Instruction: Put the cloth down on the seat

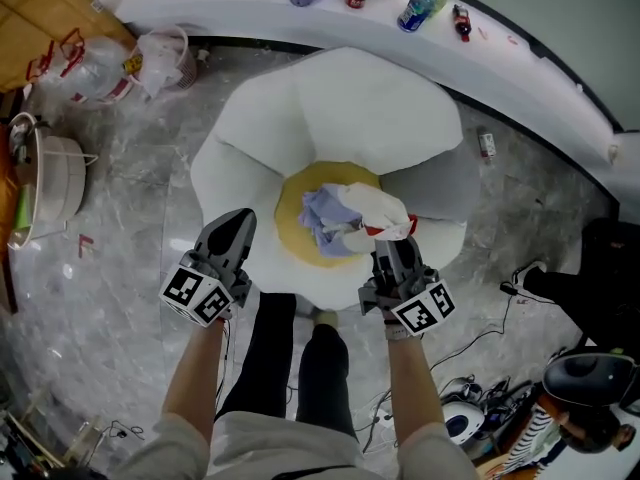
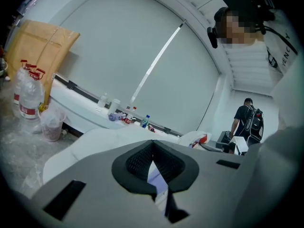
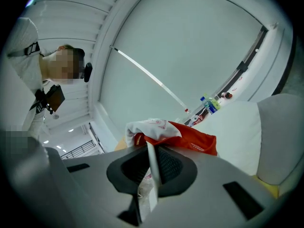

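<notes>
Right gripper (image 1: 393,251): jaws clenched on the edge of the white-and-red cloth (image 1: 378,208).
Cloth position: bunched just ahead of those jaws, over the yellow centre (image 1: 290,223) of the seat (image 1: 370,108).
Left gripper (image 1: 236,230): jaws together, empty, off to the left.
Judgement: the drop is the right hand's, straight down.

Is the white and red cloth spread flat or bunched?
Bunched: the white and red cloth is a crumpled heap held by the right gripper.
</notes>
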Available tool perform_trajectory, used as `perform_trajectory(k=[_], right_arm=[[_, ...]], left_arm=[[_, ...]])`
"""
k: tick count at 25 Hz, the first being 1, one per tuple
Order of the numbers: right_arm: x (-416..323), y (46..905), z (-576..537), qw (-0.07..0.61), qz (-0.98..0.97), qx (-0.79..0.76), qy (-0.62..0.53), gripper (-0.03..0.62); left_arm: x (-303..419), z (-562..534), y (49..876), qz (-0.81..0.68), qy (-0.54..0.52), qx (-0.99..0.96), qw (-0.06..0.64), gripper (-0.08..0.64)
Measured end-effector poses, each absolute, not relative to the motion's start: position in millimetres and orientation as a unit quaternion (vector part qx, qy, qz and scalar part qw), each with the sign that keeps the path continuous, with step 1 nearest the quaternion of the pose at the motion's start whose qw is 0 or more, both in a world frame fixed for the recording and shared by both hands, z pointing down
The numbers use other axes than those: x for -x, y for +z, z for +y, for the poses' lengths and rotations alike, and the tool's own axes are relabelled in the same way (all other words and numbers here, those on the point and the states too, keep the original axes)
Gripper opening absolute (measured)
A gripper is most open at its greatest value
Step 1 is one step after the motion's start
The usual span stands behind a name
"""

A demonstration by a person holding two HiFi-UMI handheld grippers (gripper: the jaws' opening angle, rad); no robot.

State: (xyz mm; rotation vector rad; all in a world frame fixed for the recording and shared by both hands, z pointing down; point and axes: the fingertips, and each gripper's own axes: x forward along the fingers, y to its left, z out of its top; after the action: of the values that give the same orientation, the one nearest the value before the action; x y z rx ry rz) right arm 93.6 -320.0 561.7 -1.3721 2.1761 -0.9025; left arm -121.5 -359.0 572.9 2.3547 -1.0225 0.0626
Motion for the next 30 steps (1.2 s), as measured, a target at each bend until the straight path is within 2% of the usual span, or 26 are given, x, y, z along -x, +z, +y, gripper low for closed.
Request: perform_trajectory(k=[15, 30], right_arm=[[-99.7, 674.1, -318.1, 0.174, 0.766, 0.509, -0.352, 0.038], [-103.1, 782.2, -307.1, 0.140, 0.769, 0.504, -0.369, 0.038]], left_arm=[[86.3, -343.4, 662.7, -0.341, 0.047, -0.880, 0.326, 0.014], [63.7, -331.6, 754.1, -0.330, 0.043, -0.882, 0.335, 0.014]])
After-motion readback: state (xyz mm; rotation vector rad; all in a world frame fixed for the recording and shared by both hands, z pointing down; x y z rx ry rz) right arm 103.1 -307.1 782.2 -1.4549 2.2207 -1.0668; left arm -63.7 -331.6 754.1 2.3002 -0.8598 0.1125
